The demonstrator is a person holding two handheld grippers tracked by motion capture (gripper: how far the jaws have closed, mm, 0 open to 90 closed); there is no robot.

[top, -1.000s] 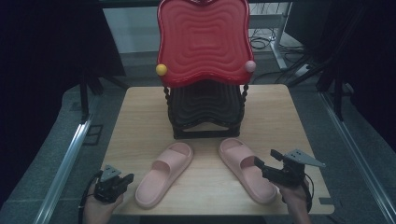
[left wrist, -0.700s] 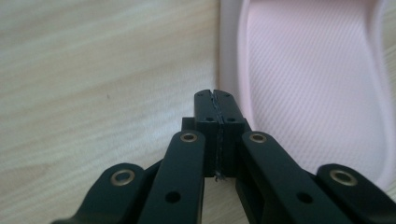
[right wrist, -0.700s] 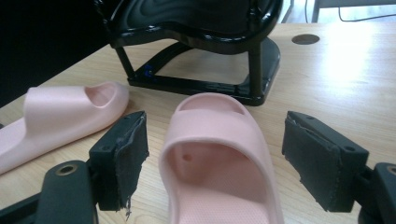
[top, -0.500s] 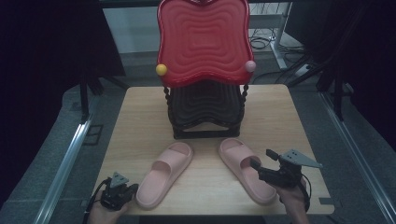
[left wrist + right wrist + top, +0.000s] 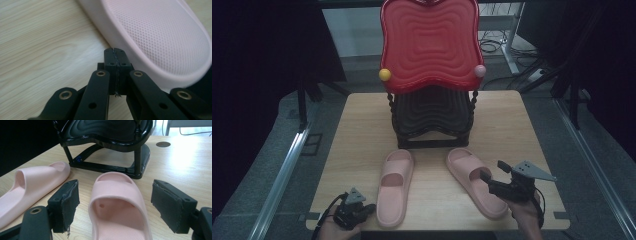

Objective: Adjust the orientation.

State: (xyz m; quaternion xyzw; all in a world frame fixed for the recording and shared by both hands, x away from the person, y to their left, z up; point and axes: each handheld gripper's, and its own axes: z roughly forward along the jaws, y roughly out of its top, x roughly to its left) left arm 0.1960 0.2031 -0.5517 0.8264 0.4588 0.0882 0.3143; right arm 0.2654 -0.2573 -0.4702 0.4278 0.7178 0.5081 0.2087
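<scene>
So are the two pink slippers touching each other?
Apart. The high view shows bare wooden table between the left slipper and the right slipper along their whole length.

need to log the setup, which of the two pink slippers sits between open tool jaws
The right slipper: the right tool straddles it with jaws wide. The left slipper merely lies beside the shut left tool.

- slippers [image 5: 394, 192]: pale pink, fine dotted insole
- rack [image 5: 432, 117]: glossy black
- tray [image 5: 430, 42]: red, rippled rings
- knobs [image 5: 385, 74]: one yellow, one pink
- counter [image 5: 362, 130]: light wood grain
- hand-held gripper [image 5: 115, 53]: black
</scene>
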